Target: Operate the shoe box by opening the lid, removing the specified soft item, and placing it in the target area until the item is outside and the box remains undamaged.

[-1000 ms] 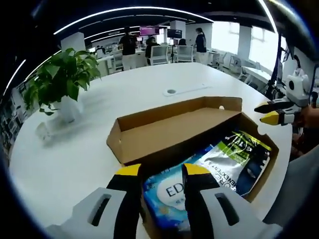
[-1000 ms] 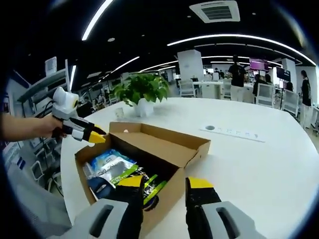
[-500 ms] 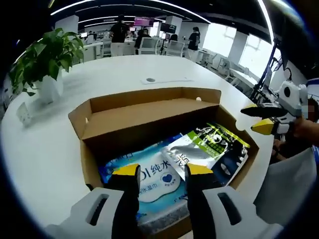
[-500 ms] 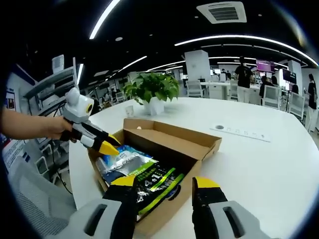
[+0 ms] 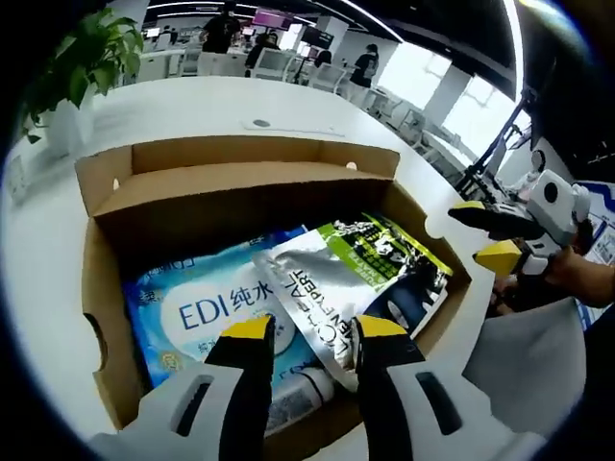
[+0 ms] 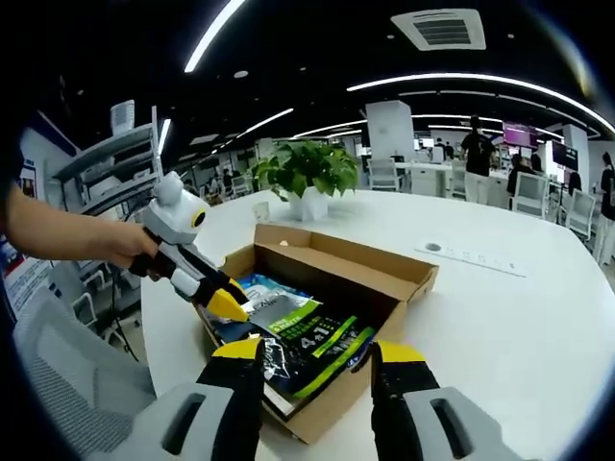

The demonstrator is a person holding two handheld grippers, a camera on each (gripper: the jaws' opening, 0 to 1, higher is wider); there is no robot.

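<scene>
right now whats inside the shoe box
The open shoe box holds a blue wipes pack and a silver-green pouch overlapping it. Anything beneath them is covered.

You're getting bright, even office light from the long ceiling strips (image 6: 461,82), which curve hard with the fisheye; the windows (image 5: 452,96) in your left gripper view blow out to white; the shoe box (image 5: 240,192) throws a deep shadow under its raised lid, though the packets inside stay readable; the white table (image 6: 519,327) has soft glare; edges smear and darken.
</scene>
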